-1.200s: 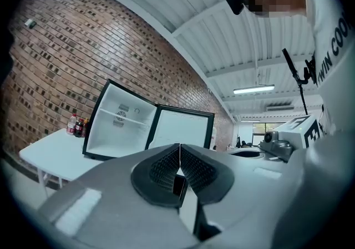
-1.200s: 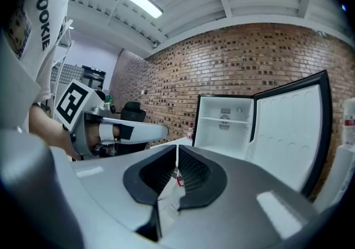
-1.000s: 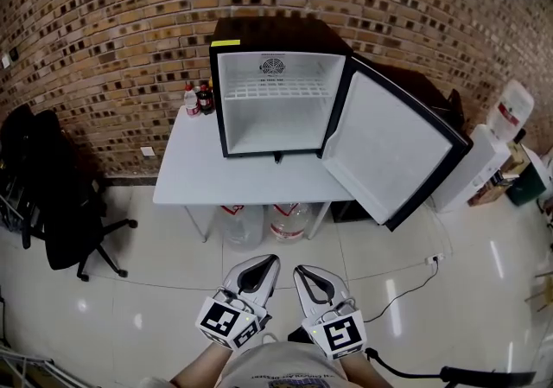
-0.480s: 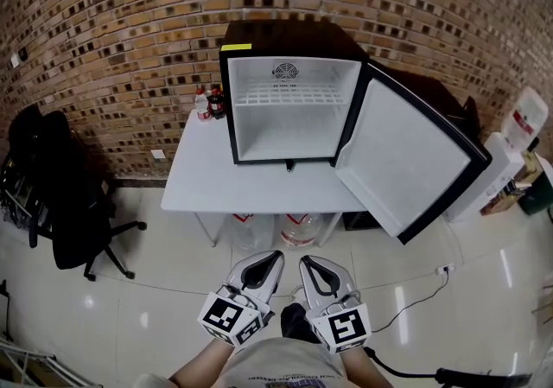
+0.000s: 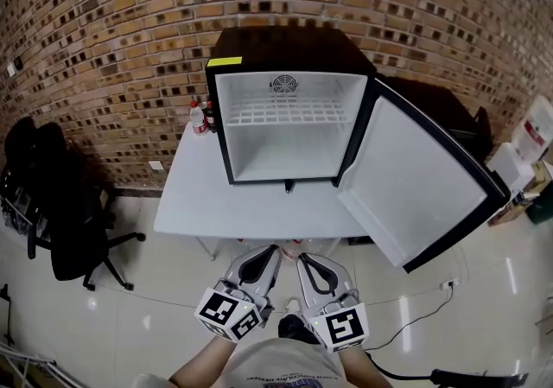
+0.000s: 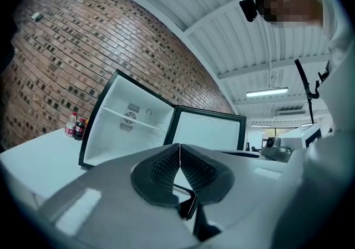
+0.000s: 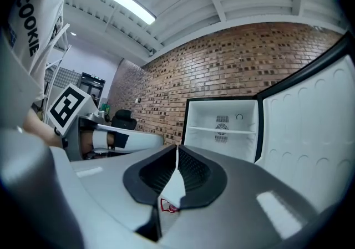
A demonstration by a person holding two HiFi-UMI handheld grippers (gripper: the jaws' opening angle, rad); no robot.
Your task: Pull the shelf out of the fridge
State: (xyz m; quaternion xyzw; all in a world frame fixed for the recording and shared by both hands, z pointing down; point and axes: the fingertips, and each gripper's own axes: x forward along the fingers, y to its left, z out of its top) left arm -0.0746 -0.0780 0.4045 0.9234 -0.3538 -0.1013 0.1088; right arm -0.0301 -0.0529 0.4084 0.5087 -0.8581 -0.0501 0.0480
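- Found the shelf (image 5: 285, 112), a white wire rack, inside the fridge (image 5: 285, 45), in the upper part of the cavity, just below the round vent (image 5: 283, 84) in the back wall.
- Saw it lying level, long axis running side to side across the cavity, front edge facing out through the open front.
- Found the fridge standing upright on the white desk (image 5: 194, 196), close to the brick wall (image 5: 104, 23), with its opening turned toward the head camera.
- Saw the door (image 5: 419, 183) swung wide to the right, white inner face showing, away from the opening.
- Held both tools low and close to the body over the tiled floor (image 5: 130, 308), side by side and pointed at the fridge, well apart from it, with the desk's front edge in between.
- Read the left tool (image 5: 272, 250) as pressed together, tips touching, pinching nothing.
- Read the right tool (image 5: 301, 259) the same way: jaws together at the tips, nothing gripped.
- Spotted two small bottles (image 5: 199, 116) at the back of the desk, just beside the fridge's left wall.
- Noted a black chair (image 5: 65, 213) on the floor at left, well apart from the desk.
- Noted a water cooler (image 5: 529, 137) at far right, beyond the door, and a cable (image 5: 415, 313) trailing over the floor at lower right.
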